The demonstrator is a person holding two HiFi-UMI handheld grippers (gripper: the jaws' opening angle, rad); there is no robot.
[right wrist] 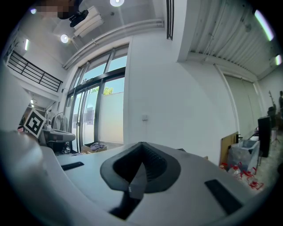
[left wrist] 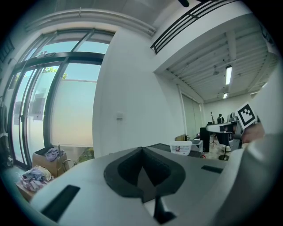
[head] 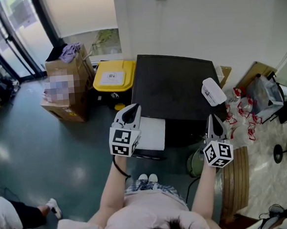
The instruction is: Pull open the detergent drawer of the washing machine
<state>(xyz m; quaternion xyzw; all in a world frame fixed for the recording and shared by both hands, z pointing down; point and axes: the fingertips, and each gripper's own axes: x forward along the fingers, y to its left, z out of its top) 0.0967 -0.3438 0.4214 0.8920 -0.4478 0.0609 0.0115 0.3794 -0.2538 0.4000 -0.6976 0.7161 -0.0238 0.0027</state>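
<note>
- While both grippers hover level by the washing machine, we judge the pull not yet begun, since nothing is gripped.
- Our left gripper and right gripper each have jaws pressed together, empty.
- We take the detergent drawer to be the white block at the machine's front left, just beside the left gripper.
- Next, we think, the left jaws must part, sink to its front edge and clamp.

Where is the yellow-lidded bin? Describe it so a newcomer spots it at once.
Find the dark-topped washing machine against the white wall. In the head view, the bin stands at its left side, between it and the cardboard box. Its yellow lid with a white label sets it apart from the brown box and black machine top.
</note>
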